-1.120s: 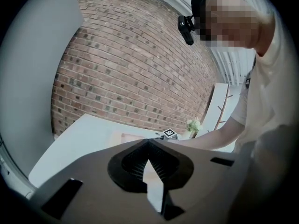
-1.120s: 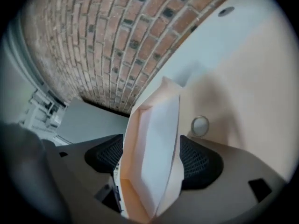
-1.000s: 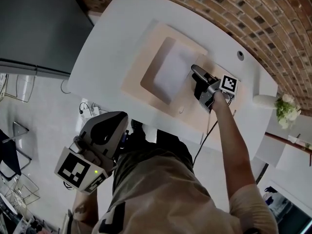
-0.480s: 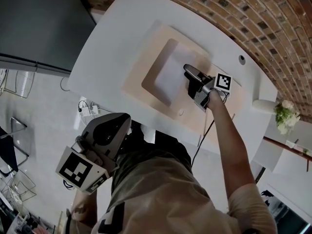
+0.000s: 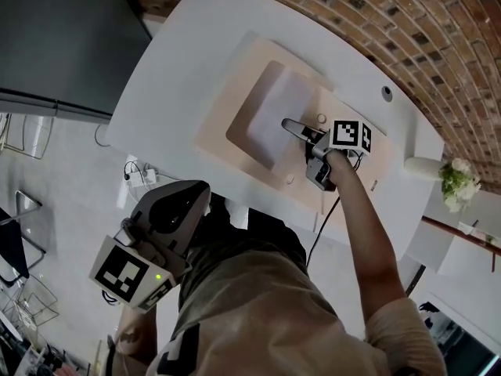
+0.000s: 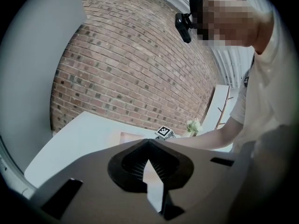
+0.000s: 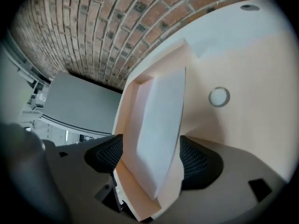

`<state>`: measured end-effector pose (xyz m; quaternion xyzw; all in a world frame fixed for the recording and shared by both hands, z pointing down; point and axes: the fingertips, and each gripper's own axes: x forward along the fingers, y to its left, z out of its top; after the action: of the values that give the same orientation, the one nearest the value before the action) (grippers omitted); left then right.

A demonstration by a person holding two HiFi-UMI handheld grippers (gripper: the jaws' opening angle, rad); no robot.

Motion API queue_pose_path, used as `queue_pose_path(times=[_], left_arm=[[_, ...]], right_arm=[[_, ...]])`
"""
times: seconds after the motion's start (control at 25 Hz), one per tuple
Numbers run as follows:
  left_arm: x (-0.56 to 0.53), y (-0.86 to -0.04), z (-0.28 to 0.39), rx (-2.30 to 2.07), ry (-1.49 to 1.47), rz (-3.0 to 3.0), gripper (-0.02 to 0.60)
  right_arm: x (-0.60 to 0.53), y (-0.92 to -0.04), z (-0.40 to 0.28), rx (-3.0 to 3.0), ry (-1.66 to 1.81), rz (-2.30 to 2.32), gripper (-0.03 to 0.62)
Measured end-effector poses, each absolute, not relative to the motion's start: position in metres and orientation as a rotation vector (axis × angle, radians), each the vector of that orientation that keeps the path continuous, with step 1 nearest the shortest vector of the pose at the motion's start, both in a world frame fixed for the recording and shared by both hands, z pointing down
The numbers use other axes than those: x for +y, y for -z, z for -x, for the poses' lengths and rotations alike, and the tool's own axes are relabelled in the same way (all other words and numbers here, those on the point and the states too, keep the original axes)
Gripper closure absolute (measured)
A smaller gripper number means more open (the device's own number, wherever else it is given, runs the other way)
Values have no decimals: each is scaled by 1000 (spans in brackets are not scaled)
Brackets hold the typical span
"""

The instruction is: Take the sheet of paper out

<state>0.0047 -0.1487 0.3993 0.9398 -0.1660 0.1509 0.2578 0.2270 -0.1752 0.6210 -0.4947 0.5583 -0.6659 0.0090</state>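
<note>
A white sheet of paper (image 5: 274, 110) lies in the recess of a beige folder (image 5: 223, 128) on the white table (image 5: 168, 61). My right gripper (image 5: 291, 125) reaches over the sheet's near-right edge, its marker cube turned up. In the right gripper view the sheet (image 7: 161, 120) and a beige flap edge (image 7: 126, 171) pass between the pads, which stand well apart, so the right gripper (image 7: 152, 164) is open. My left gripper (image 5: 160, 225) hangs low beside the person's body, off the table. Its pads meet at the tips, with nothing held.
A small round button (image 5: 320, 119) sits on the folder right of the sheet. The table has a cable hole (image 5: 386, 89), and a vase of flowers (image 5: 450, 180) stands at its right end. A grey cabinet (image 5: 63, 37) is to the left. A cable (image 5: 322, 227) hangs off the near edge.
The right gripper has slid left along the folder onto the sheet's edge and rolled, so its marker cube now faces up. The left gripper has stayed put.
</note>
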Motion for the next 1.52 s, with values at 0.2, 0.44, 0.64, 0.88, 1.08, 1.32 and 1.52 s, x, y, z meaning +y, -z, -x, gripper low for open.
queue_pose_path(times=[0.2,0.44,0.64,0.88,1.08,1.32,1.52], left_arm=[[-152,-402,-1,-450,-406,-2544,568],[-154,-404,-6,-414,-404,-2545,568],[-151,-402,-8,-398,-404,-2552,568],[-151,-406,0,-414,-423,-2539,568],[-150,-408,1,-406,-426,-2540,568],[-151,-404,-10,-380,-422,-2553,568],[-150,-406,-8,-398,-428,-2546,568]], right_arm=[[-155,-621,-214,1623,2169,1339,226],[-163,-621,-203,1555,2127,1235,227],[-177,-615,-196,1578,2022,1113,227],[-177,-606,-197,1668,1918,1060,227],[-169,-605,-212,1742,1855,1109,227],[-187,-612,-206,1743,1858,1085,244],[-186,-620,-215,1746,1853,1224,436]])
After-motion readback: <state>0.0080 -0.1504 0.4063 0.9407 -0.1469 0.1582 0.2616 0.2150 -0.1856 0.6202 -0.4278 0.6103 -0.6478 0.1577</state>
